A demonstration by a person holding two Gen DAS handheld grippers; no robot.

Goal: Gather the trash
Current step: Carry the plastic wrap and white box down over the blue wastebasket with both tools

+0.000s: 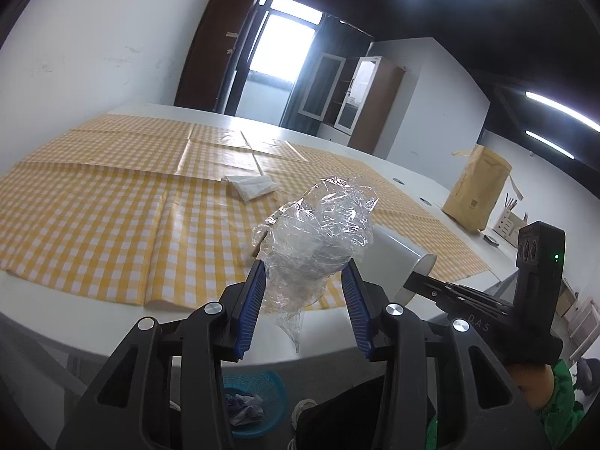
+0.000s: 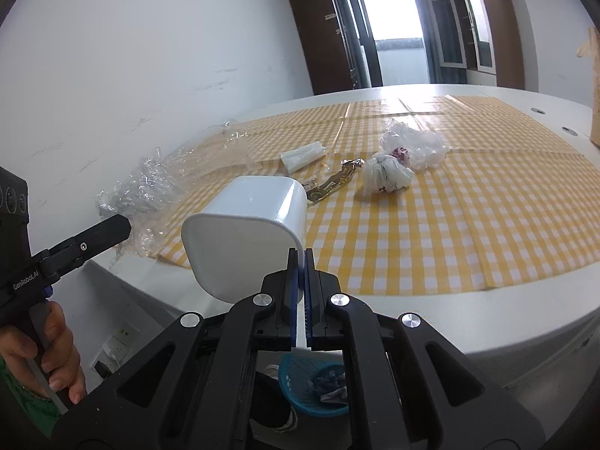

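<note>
While the wrap (image 1: 318, 240) sits pinched in the left gripper (image 1: 305, 273) above the table's near edge, it should go fully over the bin (image 2: 247, 240) mouth before release, since its trailing tail could snag the rim. The right gripper (image 2: 300, 262), pressed tight on the bin's wall, should tip the mouth toward the wrap. On the checked cloth (image 2: 450, 225) a tissue (image 2: 303, 155), a knotted bag (image 2: 390, 174) and a gold wrapper (image 2: 333, 185) remain; nothing blocks the way. A blue basket (image 2: 300, 382) stands on the floor.
</note>
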